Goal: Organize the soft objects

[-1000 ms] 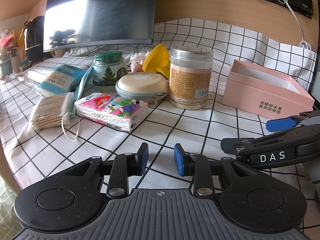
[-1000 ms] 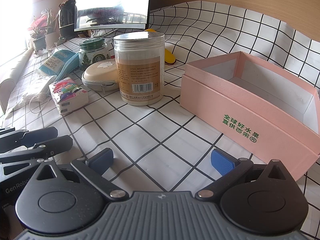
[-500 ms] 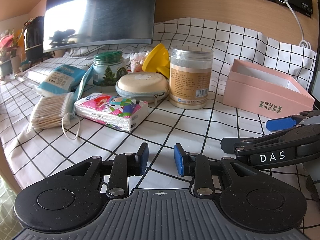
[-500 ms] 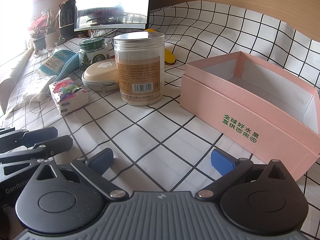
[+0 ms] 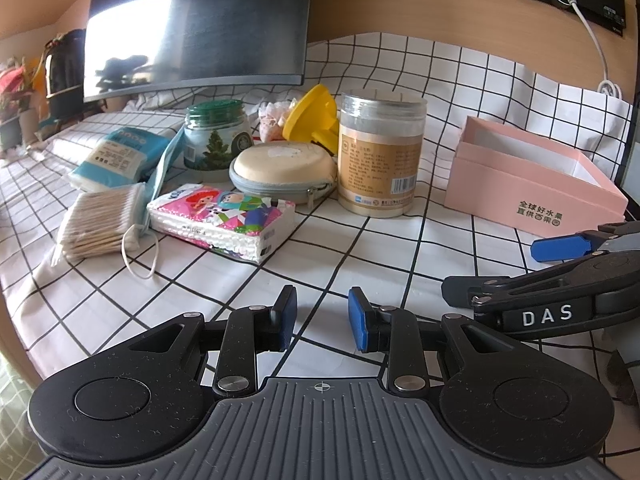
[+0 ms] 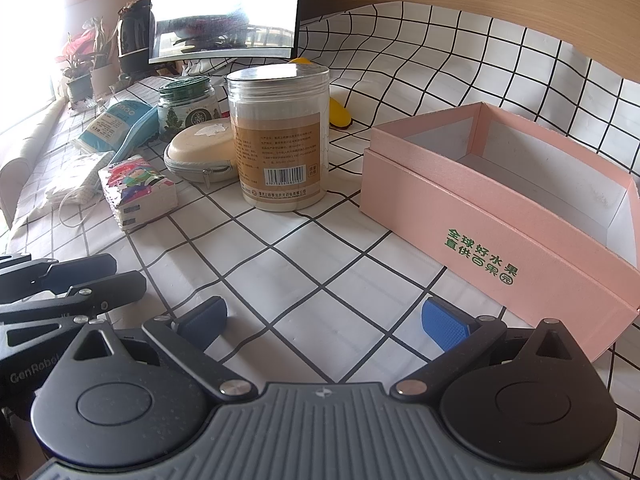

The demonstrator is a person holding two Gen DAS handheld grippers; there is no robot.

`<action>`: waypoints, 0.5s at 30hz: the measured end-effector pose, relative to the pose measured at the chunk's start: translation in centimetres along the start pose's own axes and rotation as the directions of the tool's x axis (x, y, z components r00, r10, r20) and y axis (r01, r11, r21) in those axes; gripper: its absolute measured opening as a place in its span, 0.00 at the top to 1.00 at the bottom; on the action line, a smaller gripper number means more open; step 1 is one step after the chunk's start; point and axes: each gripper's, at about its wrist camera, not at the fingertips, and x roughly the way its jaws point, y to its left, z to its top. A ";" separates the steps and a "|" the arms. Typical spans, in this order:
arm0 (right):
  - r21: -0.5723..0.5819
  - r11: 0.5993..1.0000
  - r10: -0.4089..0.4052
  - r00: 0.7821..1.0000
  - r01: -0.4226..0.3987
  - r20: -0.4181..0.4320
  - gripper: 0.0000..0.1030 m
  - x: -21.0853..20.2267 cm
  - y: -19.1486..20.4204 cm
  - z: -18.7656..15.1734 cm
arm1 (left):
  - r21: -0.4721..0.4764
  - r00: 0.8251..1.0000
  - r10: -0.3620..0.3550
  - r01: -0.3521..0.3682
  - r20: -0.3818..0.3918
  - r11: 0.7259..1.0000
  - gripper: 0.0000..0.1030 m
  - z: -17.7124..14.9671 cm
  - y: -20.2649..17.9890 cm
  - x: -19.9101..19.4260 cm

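We see a table under a white black-gridded cloth (image 5: 248, 280); on it lie a cartoon tissue pack (image 5: 222, 220), cotton swabs (image 5: 100, 220), a zippered pouch (image 5: 282, 172), two jars (image 5: 380, 156) (image 5: 216, 136), and an open pink box (image 6: 520, 208).

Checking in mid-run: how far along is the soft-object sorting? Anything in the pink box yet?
Nothing looks done: the pink box shows only bare white interior. Nothing is in hand either; the left gripper and right gripper both sit open and empty over the checked cloth. Still left: the cartoon tissue pack, blue tissue pack, face mask and cotton swabs, all lying beside the jars.
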 end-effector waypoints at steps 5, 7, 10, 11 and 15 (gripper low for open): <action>0.013 0.999 0.051 0.996 -0.050 -0.075 0.00 0.0 -0.8 1.0 | 0.018 0.995 -0.066 0.067 -0.080 0.998 0.70 1.2 1.1 0.3; 0.018 0.999 0.038 0.993 -0.036 -0.107 0.00 0.1 -0.7 1.3 | 0.013 0.987 -0.106 0.108 -0.120 0.994 0.70 1.7 1.8 0.5; 0.018 0.999 -0.025 0.989 0.028 -0.144 0.00 0.1 0.2 1.3 | 0.007 0.969 -0.176 0.180 -0.176 0.984 0.70 2.6 3.1 0.8; 0.024 0.999 -0.033 0.987 0.037 -0.157 0.00 0.2 0.3 1.4 | -0.005 0.962 -0.195 0.197 -0.189 0.980 0.70 2.8 3.5 0.9; 0.020 0.999 -0.027 0.980 0.032 -0.197 0.00 0.6 0.2 1.9 | -0.125 0.919 -0.292 0.268 -0.266 0.955 0.72 3.9 5.6 1.7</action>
